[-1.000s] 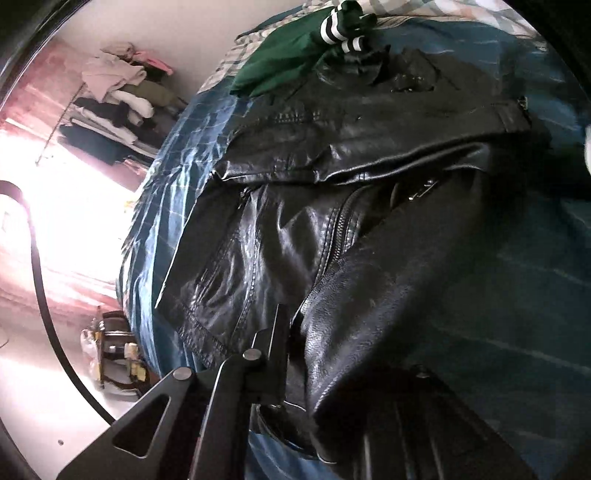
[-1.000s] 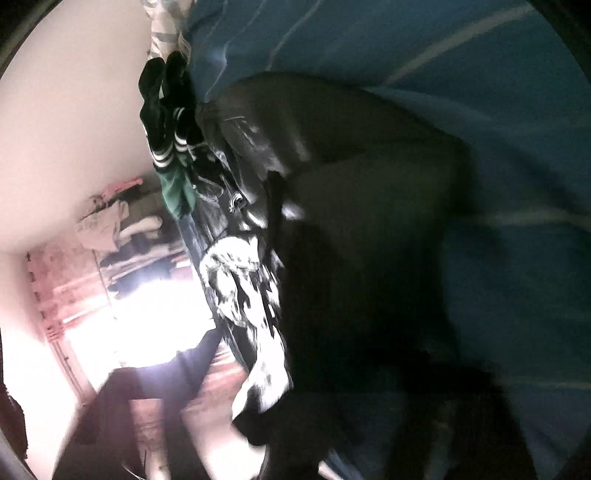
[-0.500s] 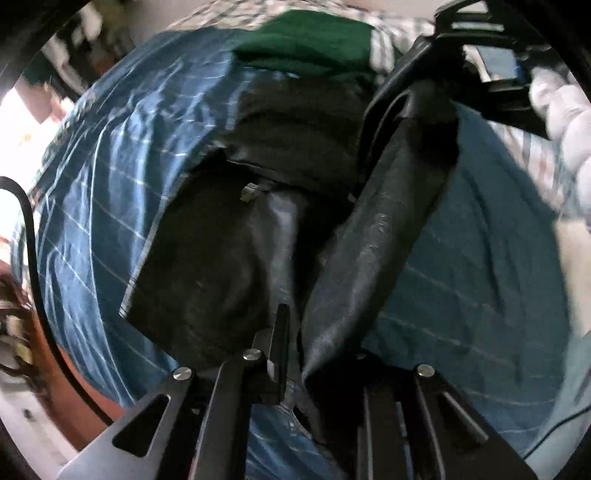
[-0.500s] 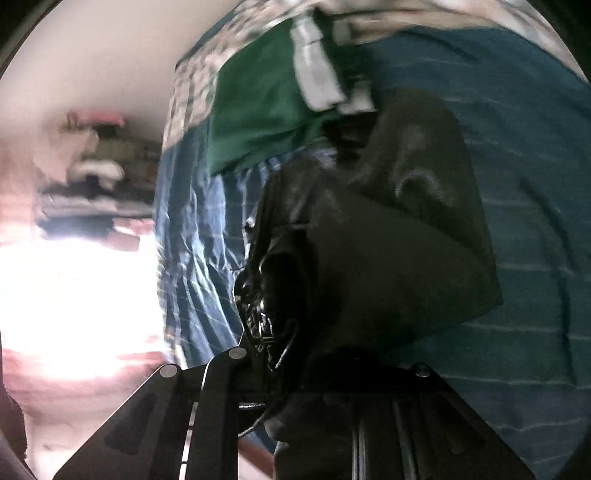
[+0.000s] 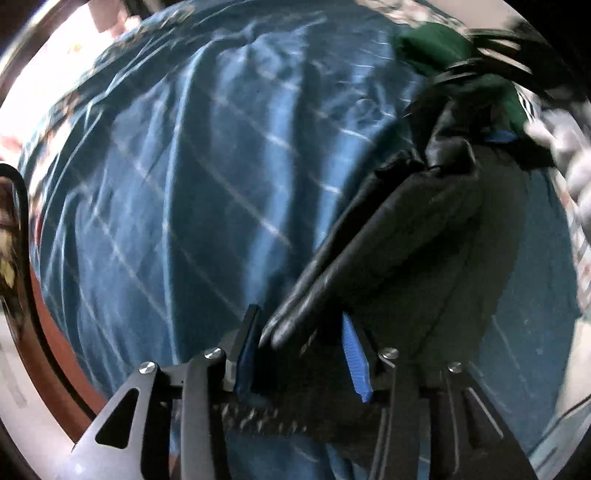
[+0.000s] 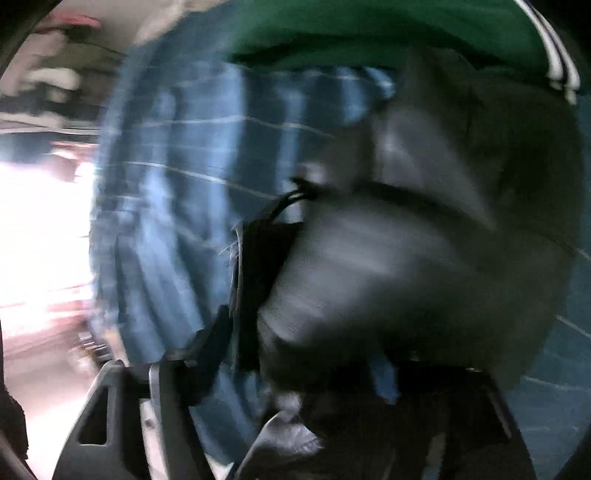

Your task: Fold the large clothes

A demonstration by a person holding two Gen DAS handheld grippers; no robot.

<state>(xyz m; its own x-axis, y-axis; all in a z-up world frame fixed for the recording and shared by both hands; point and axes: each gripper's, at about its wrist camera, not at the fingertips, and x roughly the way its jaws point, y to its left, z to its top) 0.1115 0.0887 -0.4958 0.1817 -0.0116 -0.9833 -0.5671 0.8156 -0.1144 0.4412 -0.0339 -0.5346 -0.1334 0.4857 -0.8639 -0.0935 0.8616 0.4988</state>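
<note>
The black leather jacket (image 5: pixel 417 236) hangs above the bed (image 5: pixel 207 177), which is covered by a blue striped sheet.

Left hand-held gripper (image 5: pixel 301 354): the jaws have just been opening. The blue pads (image 5: pixel 355 363) stand apart, and a fold of the jacket lies between them without being pressed.

Right hand-held gripper (image 6: pixel 306 354): the view is heavily blurred. The jaws have just been opening and stand wide, with jacket material bunched between them. Whether the pads touch it cannot be told.

A green garment (image 6: pixel 369 29) lies on the bed beyond the jacket.
</note>
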